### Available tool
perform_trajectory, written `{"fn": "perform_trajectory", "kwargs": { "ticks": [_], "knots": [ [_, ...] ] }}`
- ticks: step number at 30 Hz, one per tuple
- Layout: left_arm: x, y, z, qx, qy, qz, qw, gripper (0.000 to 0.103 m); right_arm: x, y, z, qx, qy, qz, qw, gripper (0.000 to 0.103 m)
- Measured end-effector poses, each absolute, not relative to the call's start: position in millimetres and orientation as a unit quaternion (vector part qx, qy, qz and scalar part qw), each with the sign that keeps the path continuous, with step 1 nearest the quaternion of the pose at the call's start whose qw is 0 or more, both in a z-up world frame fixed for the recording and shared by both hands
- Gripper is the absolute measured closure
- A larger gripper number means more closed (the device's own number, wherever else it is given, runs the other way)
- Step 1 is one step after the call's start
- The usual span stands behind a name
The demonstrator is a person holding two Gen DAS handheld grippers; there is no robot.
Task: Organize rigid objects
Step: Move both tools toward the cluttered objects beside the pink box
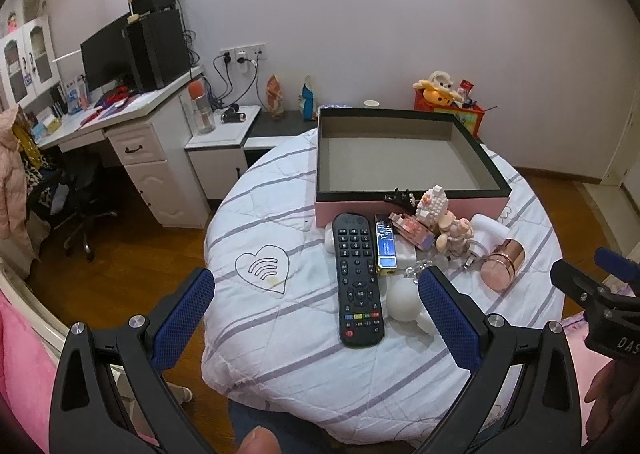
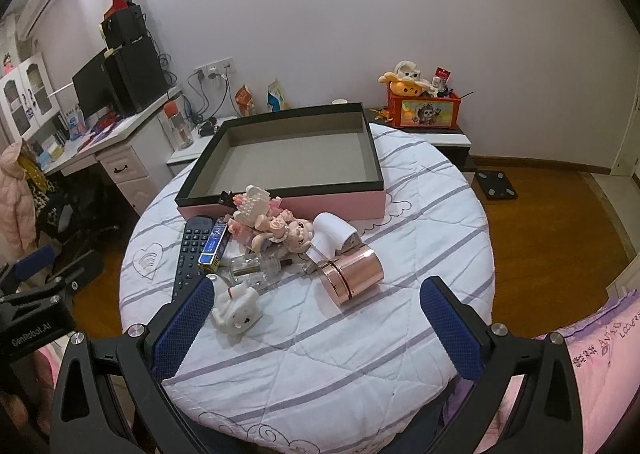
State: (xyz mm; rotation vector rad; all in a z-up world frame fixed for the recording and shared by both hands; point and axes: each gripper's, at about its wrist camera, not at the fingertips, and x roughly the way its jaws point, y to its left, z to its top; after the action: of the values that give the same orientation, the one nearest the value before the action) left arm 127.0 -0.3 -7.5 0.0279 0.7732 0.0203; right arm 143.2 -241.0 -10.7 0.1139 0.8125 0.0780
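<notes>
Both claws, left gripper (image 1: 316,308) and right gripper (image 2: 318,318), gape empty above a striped quilted table (image 2: 320,366), its pink box (image 2: 296,158) at the far edge, desk (image 1: 120,122) beyond.

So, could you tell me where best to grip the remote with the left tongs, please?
Probably across the remote's narrow width near its lower half, coming down from above: it lies flat and long, the cloth on its left is bare, and the open left tongs already straddle it.

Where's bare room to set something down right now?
The pink box is empty inside. Bare quilt lies between the grippers and the clutter, also left of the remote around the heart print. It is crowded directly before the box.
</notes>
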Motion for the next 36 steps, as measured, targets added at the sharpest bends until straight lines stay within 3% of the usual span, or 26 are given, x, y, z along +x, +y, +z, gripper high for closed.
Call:
{"fn": "perform_trajectory", "kwargs": {
  "ticks": [36],
  "knots": [
    [164,8,-42,-0.013,0.414,-0.003,0.91,0.0,173,-250,-35,0.055,0.425,0.021,0.903,0.0]
  ]
}}
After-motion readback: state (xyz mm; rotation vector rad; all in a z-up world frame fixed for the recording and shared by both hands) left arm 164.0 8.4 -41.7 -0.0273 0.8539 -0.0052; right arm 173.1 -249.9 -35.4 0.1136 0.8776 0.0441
